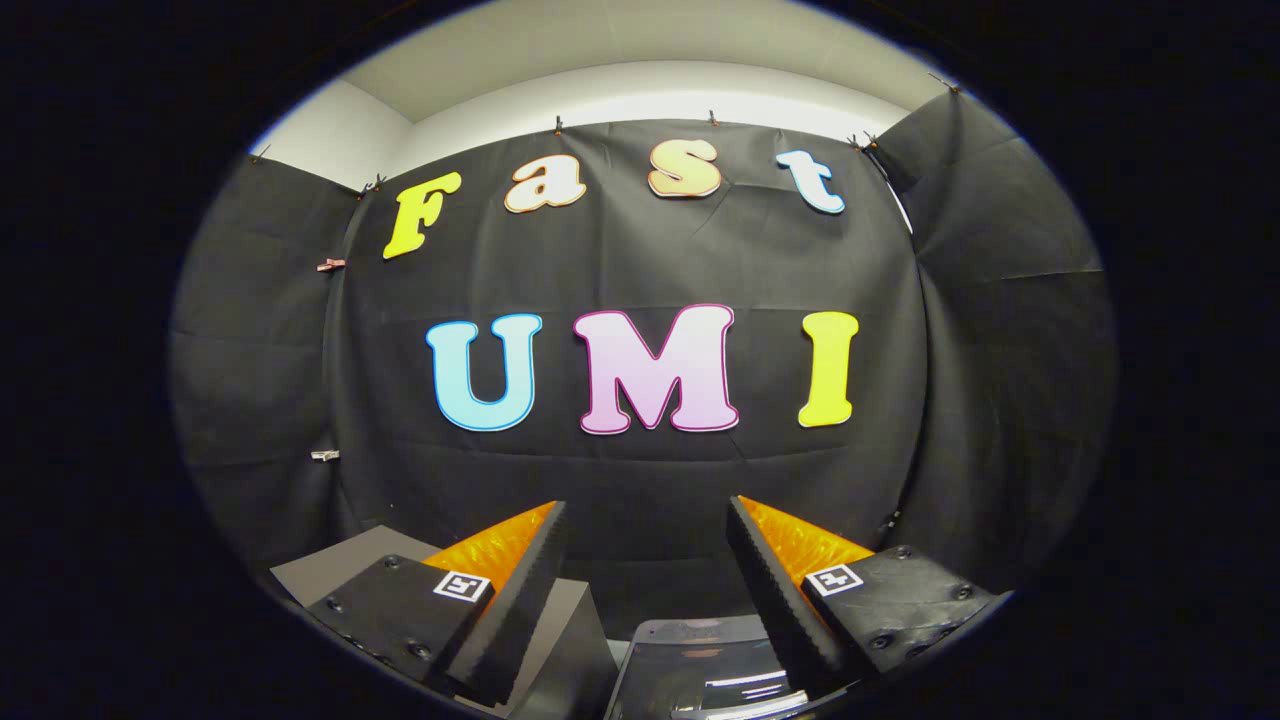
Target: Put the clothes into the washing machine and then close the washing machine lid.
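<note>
**Black cloth ahead, claw spread wide above a glossy lid**

Black cloth wall point(640, 480) hangs straight ahead of the claw point(647, 540) and takes up most of the middle of the frame, pinned along its top edge by small clips. Side panels of the same cloth fold in at the left and right. Above it, at the top of the frame, a pale wall and ceiling point(640, 90) show as a light band.

The claw is released: its two fingers stand well apart at the bottom of the frame, with nothing between them but the dark cloth beyond. One ridged finger point(520, 600) rises at lower left of centre and the other at lower right of centre, both leaning inward toward their tips. Each carries a small square marker on its dark mounting block.

Low in the frame, between the fingers and partly under the right one, lies a dark, glossy panel with a rounded edge, catching streaks of light. This looks to be the washing machine lid point(700, 670), seen from above; whether it is open or closed cannot be told from here. At lower left, behind and under the left finger, sits a grey, flat-topped box-like surface point(330, 570) with a sloping side that runs down toward the glossy panel; what it belongs to cannot be told.
</note>
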A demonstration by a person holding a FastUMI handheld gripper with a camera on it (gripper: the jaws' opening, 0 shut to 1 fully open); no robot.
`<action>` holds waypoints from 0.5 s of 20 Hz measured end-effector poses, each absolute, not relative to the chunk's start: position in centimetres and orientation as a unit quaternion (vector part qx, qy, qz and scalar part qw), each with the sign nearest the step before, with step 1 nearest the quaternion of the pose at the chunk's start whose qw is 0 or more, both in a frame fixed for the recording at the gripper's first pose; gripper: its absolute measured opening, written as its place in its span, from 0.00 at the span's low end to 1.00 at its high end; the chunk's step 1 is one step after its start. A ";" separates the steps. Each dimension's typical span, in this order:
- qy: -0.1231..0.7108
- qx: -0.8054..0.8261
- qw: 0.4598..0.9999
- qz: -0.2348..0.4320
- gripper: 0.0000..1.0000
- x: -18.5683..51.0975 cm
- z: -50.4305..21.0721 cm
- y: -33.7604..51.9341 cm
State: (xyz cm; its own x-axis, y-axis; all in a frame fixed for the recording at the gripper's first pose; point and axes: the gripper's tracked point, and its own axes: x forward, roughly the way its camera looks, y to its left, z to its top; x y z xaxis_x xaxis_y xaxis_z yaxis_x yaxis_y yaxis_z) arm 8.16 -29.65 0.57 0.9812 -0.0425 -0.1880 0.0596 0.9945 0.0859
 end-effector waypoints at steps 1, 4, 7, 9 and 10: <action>0.095 0.048 0.994 -0.027 0.99 7.8 0.6 -29.6; 0.087 0.052 0.994 -0.029 0.99 7.8 1.4 -29.8; 0.082 0.055 0.995 -0.027 0.99 7.8 2.0 -29.5; 0.078 0.055 0.995 -0.024 0.99 7.8 2.3 -29.2; 0.076 0.056 0.995 -0.022 0.99 7.8 2.5 -29.0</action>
State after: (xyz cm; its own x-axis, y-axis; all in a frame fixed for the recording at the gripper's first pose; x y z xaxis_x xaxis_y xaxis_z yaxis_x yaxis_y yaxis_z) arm 7.80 -28.99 2.49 0.9873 -0.0350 -0.1547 0.0521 0.9928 0.1077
